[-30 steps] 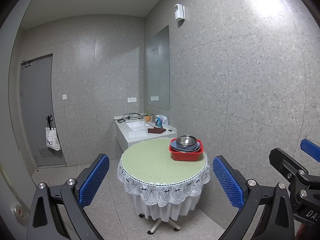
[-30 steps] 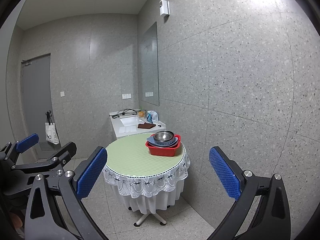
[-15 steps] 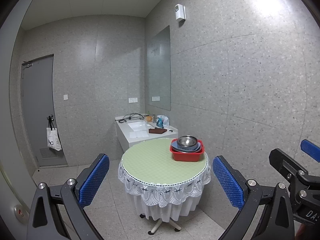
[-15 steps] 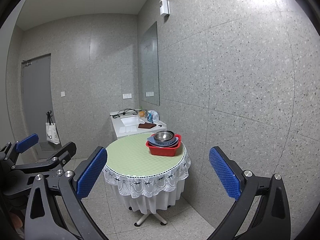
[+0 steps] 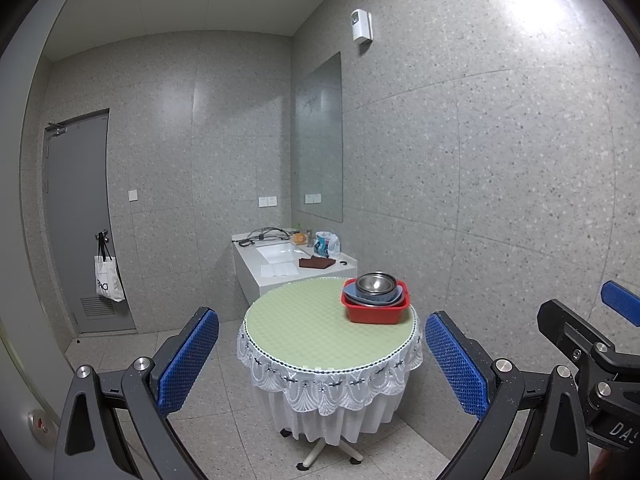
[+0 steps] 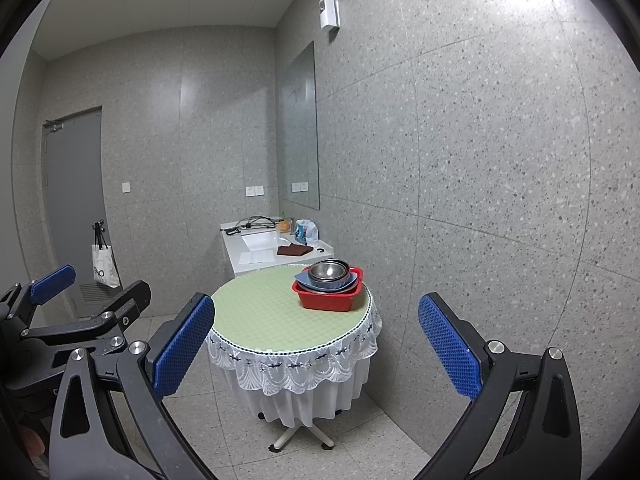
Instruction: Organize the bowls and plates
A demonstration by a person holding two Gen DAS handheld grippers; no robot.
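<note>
Near: left gripper [image 5: 322, 364] and right gripper [image 6: 316, 354] held off, jaws spread, nothing held. Beyond: round counter with green lace-trimmed cloth [image 5: 304, 328]. Far edge: red plastic basin [image 5: 376, 312] held nested steel bowls [image 5: 375, 283] on blue plates [image 5: 390, 298]. Stacked already; gathered or awaiting sorting, unclear.

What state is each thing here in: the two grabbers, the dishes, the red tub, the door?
Left gripper: open, empty.
Right gripper: open, empty.
Metal bowl: upright, stacked atop blue dishes.
Red tub: upright on table, holding the stack.
Door: closed.
</note>
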